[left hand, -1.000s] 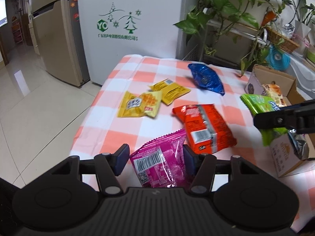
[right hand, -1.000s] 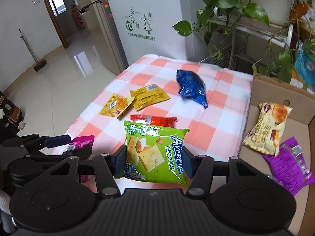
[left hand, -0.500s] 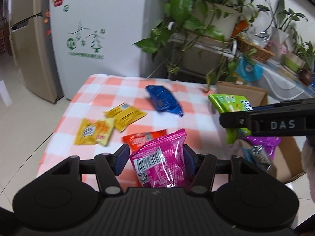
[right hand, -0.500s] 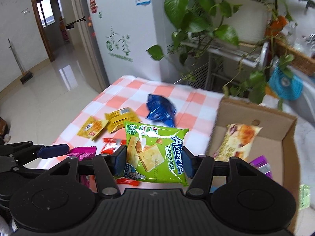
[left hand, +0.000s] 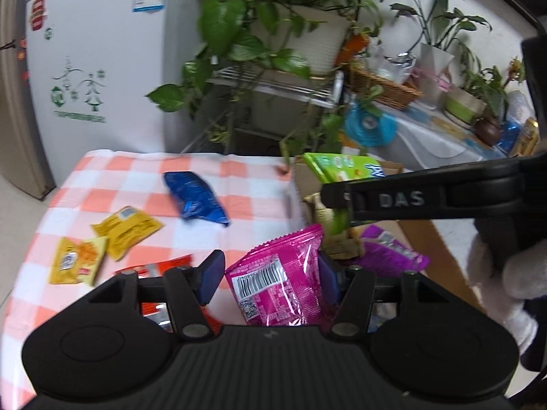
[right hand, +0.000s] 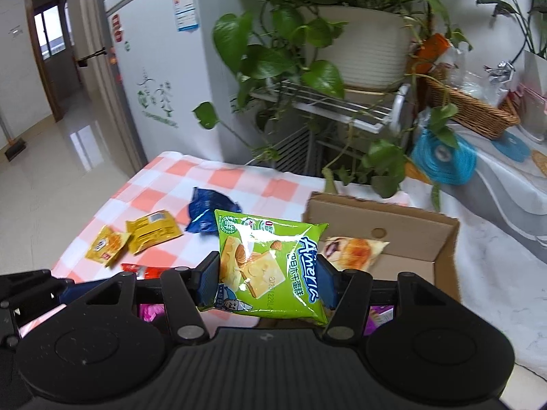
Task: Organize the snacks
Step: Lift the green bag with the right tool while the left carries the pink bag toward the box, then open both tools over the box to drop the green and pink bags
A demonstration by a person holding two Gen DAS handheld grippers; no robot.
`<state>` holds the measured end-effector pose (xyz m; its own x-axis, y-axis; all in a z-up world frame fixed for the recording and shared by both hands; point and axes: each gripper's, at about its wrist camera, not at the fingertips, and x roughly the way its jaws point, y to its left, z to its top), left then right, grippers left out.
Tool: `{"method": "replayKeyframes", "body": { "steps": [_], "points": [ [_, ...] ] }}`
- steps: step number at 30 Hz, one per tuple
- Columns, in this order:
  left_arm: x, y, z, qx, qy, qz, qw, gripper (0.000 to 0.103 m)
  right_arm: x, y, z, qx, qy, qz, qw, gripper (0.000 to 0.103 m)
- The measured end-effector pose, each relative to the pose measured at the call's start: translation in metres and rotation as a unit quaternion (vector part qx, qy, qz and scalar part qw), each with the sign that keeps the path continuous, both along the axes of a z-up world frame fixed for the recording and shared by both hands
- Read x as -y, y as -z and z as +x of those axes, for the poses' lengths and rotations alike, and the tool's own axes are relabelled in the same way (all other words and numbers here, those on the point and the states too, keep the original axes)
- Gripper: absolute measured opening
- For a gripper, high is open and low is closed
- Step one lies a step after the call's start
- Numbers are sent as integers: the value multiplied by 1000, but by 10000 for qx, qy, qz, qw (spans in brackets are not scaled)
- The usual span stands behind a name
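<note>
Both views have swung off the checked table [right hand: 239, 184] toward the cardboard box [right hand: 444, 239] within the last second; the box now fills the right of each frame, where before the scattered packets did. Judgement: carry phase nearly over, drop into the box is next.

Right gripper [right hand: 268, 278]: jaws pinching the green cracker packet [right hand: 270, 266], held in the air at the box's near-left corner. A bread packet [right hand: 355, 251] already lies inside.

Left gripper [left hand: 270, 273]: jaws look wider than a second ago. The left pad stands clear of the pink packet [left hand: 280, 280]; the right pad touches its edge. Possibly a release starting beside the purple packet [left hand: 393, 253].

Still on the table: blue packet [left hand: 195, 201], two yellow packets [left hand: 126, 229], red packet [left hand: 154, 270].
</note>
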<state>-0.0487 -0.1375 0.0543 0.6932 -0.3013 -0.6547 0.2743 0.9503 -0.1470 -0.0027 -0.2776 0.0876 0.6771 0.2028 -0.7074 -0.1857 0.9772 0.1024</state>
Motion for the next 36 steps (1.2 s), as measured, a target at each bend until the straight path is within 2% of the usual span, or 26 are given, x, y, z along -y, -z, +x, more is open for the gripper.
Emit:
{"method": "replayKeyframes", "body": {
  "steps": [11,22,25,27,29,32,36],
  "points": [
    [38,-2,10,-47,338,-93,9994,57,38,-7,4,149,436,100,9989,64],
    [72,7,23,-176,587,-275,9977,57,55,-8,11,157,671,215,9974,64],
    [79,10,26,-246,588,-268,9976,63,59,-6,13,139,794,211,9965,68],
    [81,10,25,-221,597,-187,9978,76,61,-5,14,126,900,213,9956,73],
    [82,10,23,-177,604,-83,9980,82,61,-5,15,120,919,281,9953,81],
    [79,10,21,-160,581,75,9982,86,59,-6,15,144,913,301,9953,90],
    [75,9,21,-199,492,258,9983,90,56,-6,16,139,932,344,9950,94]
  ]
}}
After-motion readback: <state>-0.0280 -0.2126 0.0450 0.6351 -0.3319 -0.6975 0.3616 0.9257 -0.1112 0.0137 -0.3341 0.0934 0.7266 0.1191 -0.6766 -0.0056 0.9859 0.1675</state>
